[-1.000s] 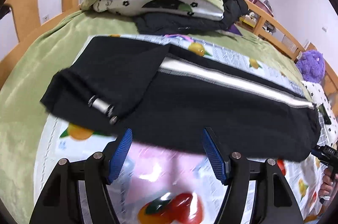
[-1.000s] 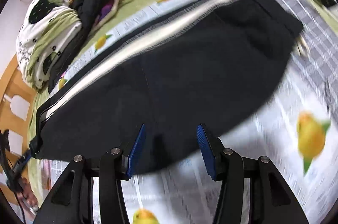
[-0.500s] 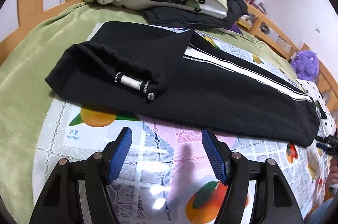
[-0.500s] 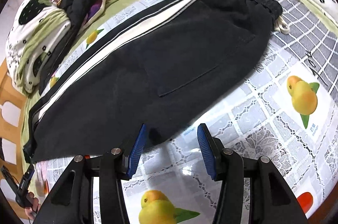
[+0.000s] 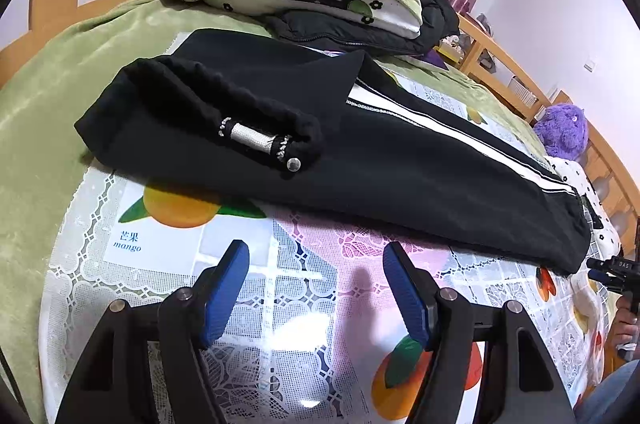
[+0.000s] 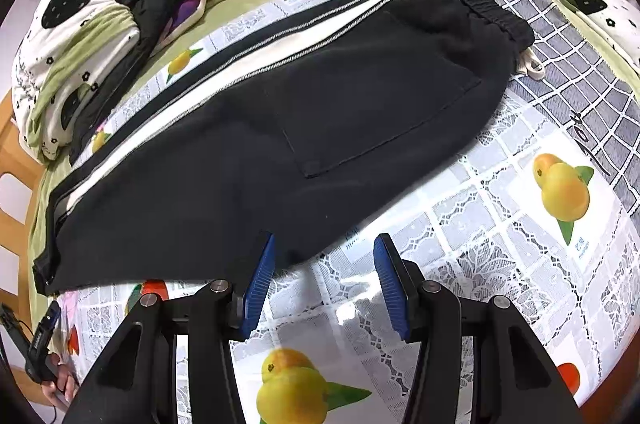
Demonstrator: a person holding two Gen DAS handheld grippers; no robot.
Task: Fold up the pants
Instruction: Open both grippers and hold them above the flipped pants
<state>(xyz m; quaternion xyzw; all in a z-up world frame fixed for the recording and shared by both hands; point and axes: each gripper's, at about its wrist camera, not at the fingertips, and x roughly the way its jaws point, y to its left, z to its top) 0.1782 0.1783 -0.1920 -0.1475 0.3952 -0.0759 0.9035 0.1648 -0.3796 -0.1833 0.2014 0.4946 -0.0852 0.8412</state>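
Both claws hang released: the left gripper (image 5: 316,284) and right gripper (image 6: 324,276) gape over a glossy, lace-patterned fruit cloth (image 5: 256,288) on a green bed (image 5: 36,128) with a wooden frame. Just ahead of each lie the pants (image 6: 248,152), black fleece with white side stripes. Only the left view shows the gathered cuff (image 5: 256,140); only the right, the patch pocket (image 6: 384,112).

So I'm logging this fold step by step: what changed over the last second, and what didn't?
Both claws backed away from the pants: a second ago the left claw and right claw sat at the near edge of the fabric; now bare fruit-print tablecloth shows ahead of them. Nothing was gripped or released. Both remain open, and the pants lie as they were.
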